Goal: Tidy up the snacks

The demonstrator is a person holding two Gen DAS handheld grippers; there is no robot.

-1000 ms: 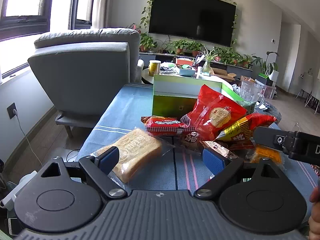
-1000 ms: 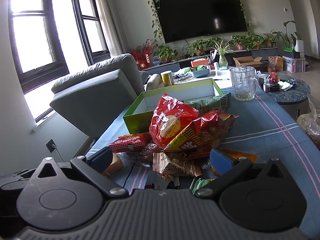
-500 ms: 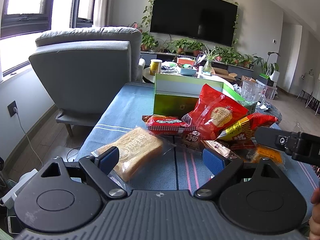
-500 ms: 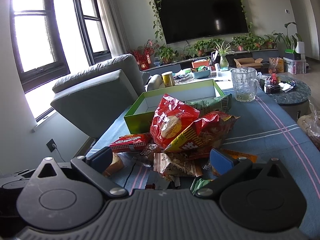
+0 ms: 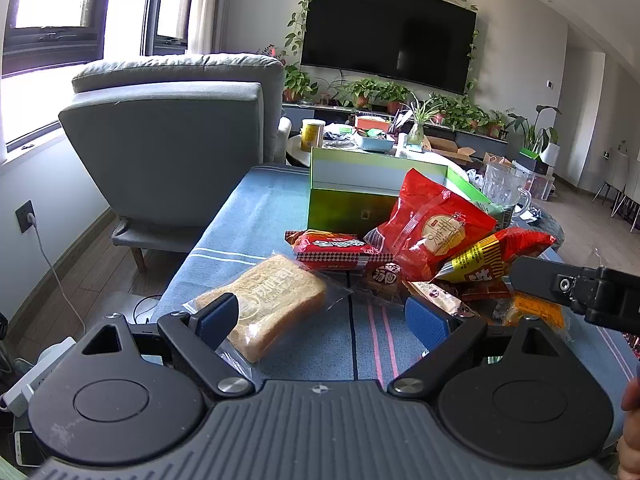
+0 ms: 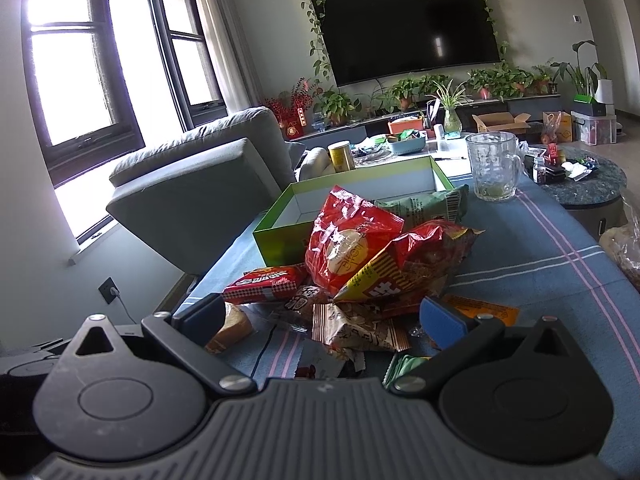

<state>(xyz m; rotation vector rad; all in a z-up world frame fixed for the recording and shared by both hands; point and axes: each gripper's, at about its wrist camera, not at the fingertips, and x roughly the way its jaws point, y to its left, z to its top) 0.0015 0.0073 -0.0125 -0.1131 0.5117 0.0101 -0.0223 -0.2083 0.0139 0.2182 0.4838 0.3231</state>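
A heap of snack packets lies on the blue striped tablecloth (image 5: 256, 220): a big red bag (image 5: 436, 228) (image 6: 348, 240), a red and yellow bag (image 5: 488, 260) (image 6: 404, 268), a small red packet (image 5: 332, 248) (image 6: 266, 282) and a wrapped bread slice (image 5: 268, 300). Behind them stands an open green box (image 5: 352, 196) (image 6: 360, 192), and I see nothing inside it. My left gripper (image 5: 324, 318) is open just short of the bread. My right gripper (image 6: 322, 316) is open above a brown packet (image 6: 356, 326); its black arm (image 5: 576, 290) shows in the left wrist view.
A glass mug (image 6: 494, 166) stands beyond the box on the right. A grey armchair (image 5: 172, 148) sits left of the table. A low table with plants and clutter (image 6: 404, 136) and a wall television (image 6: 408, 24) are further back. A bagged item (image 6: 624, 248) lies at the right edge.
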